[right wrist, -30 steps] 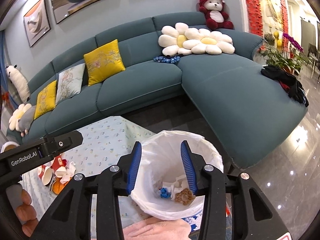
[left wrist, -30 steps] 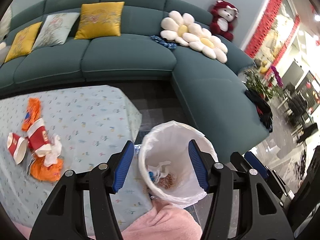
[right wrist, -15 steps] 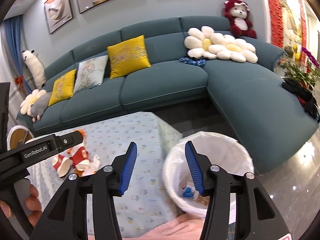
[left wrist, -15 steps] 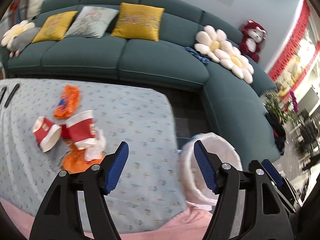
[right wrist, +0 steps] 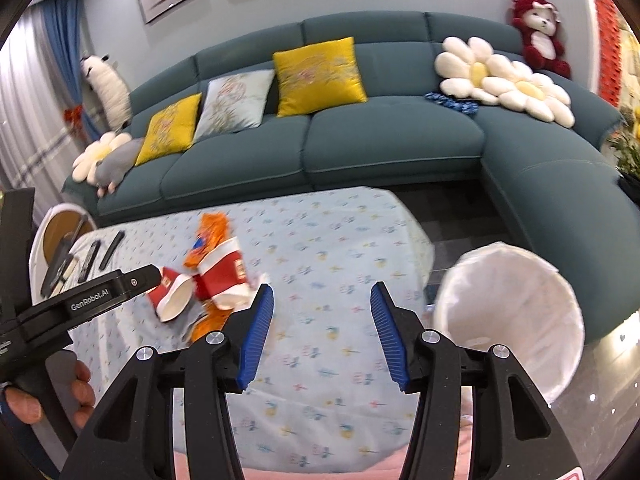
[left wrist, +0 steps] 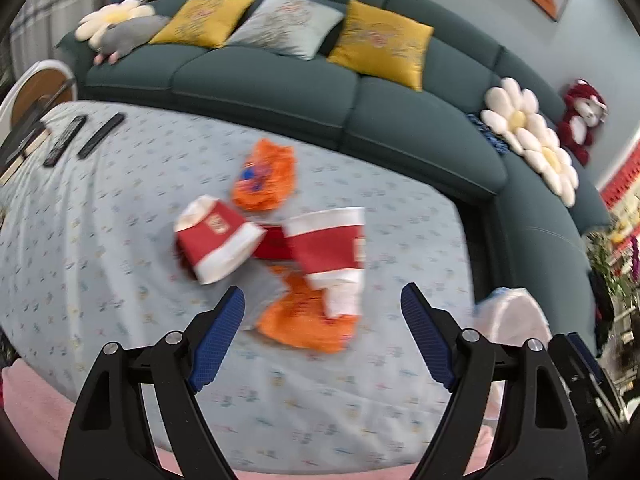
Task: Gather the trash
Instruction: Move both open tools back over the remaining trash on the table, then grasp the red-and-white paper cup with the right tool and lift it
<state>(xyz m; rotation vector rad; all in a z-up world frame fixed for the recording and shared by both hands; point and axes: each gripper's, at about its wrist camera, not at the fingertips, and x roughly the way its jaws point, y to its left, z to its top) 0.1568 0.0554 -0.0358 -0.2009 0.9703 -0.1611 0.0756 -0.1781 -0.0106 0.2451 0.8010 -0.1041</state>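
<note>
Left wrist view: left hand-held gripper [left wrist: 322, 334] is aimed down at the trash pile, jaws opening, nothing between the pads — they frame the lower orange wrapper [left wrist: 308, 320] without touching it.
Pile: two red-and-white cups [left wrist: 218, 236] on their sides, the second cup [left wrist: 328, 246] lying over that wrapper, another orange wrapper [left wrist: 266, 178] just behind. All on the bench [left wrist: 100, 240], mid-cloth. Picture is blurry, so fine detail is a guess.
Bin from here: only a sliver of the white bin [left wrist: 512, 320] shows at the right, off the bench edge.
Right wrist view: right hand-held gripper [right wrist: 322, 334] is spread about halfway and empty, over bare cloth between pile and bin.
Bin from here: mouth faces the camera, liner in place, just beside the bench corner.
How I'd do the grab: come down on one item only — the nearer cup or the wrapper under it — and close across the cup's body, not its rim, so it crushes instead of squirting out.
Watch out: the remotes [left wrist: 100, 134] at the far end aren't trash.
</note>
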